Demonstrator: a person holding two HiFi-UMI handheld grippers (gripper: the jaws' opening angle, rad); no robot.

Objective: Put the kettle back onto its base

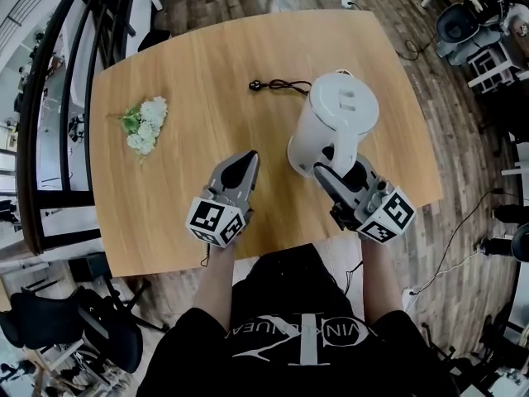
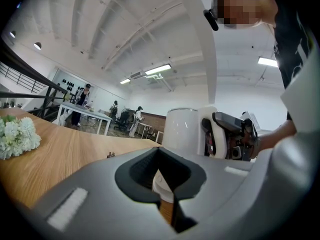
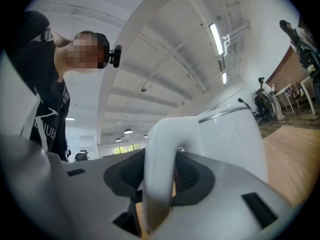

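1. I am clenching the right gripper (image 1: 332, 174) on the white electric kettle (image 1: 331, 122). In the right gripper view its dark ribbed pads are pressing on both sides of the kettle's white handle (image 3: 160, 154).
2. The kettle is standing toward the right side of the wooden table (image 1: 190, 73), just ahead of the right gripper, with its lid facing up and its handle turned toward me.
3. I cannot make out the base. The kettle's body is covering the spot beneath it in the head view, and the left gripper's own body is hiding the kettle's bottom in its view.
4. I am holding the left gripper (image 1: 246, 162) low over the table, just beside the kettle on its left. Its jaws are closed together, grasping nothing.
5. A black plug (image 1: 257, 84) is lying on the table beyond the kettle, its cord (image 1: 289, 83) running toward the kettle.
6. A bunch of white flowers (image 1: 145, 124) is lying well apart, near the table's left edge.
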